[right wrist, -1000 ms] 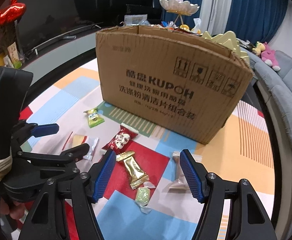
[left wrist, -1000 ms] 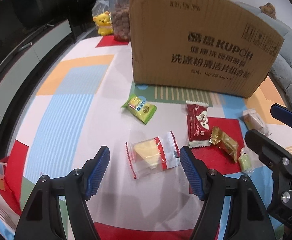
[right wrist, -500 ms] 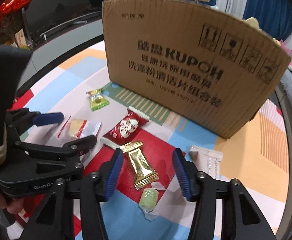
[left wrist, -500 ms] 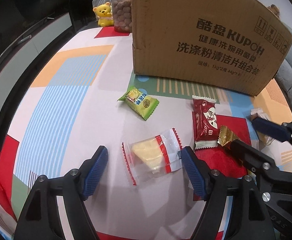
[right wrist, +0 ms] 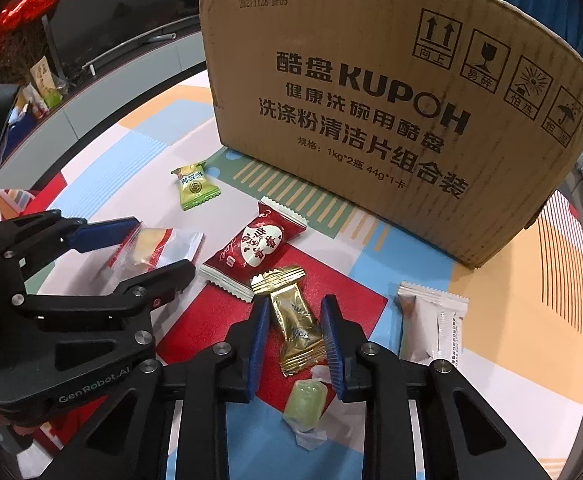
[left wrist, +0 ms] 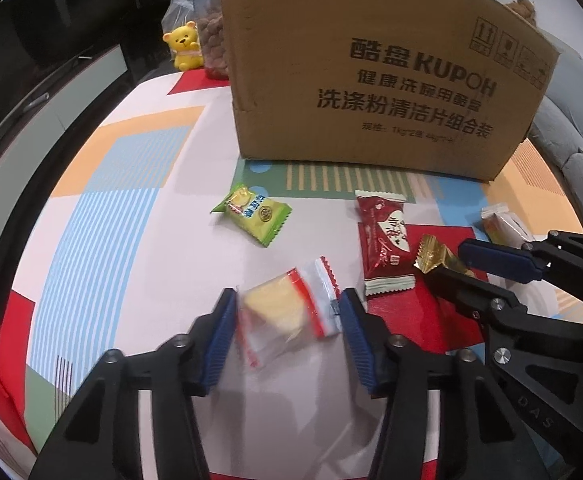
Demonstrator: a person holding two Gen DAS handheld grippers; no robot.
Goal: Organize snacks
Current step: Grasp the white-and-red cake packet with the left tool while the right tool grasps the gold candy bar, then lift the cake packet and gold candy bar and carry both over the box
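Note:
On the patterned tablecloth lies a clear packet of yellow cake (left wrist: 283, 312), and my left gripper (left wrist: 287, 332) is closing on it, its pads touching both wrapper ends. The left gripper (right wrist: 139, 256) also shows in the right wrist view, around that packet (right wrist: 151, 246). My right gripper (right wrist: 296, 332) is closing too, its blue pads pressing the sides of a gold candy (right wrist: 293, 312). Loose on the cloth are a green packet (left wrist: 253, 214), a red packet (right wrist: 253, 246), a white packet (right wrist: 435, 320) and a small green wrapped candy (right wrist: 307, 404).
A tall cardboard box (left wrist: 371, 72) stands upright just behind the snacks. A yellow bear figure (left wrist: 185, 44) and a jar of nuts (left wrist: 211, 48) sit at the table's far left corner. A grey sofa (left wrist: 571, 132) lies to the right.
Both pairs of jaws have narrowed from wide apart to touching their snacks. The right gripper has come down closer over the gold candy. The cake packet has shifted slightly and is blurred.

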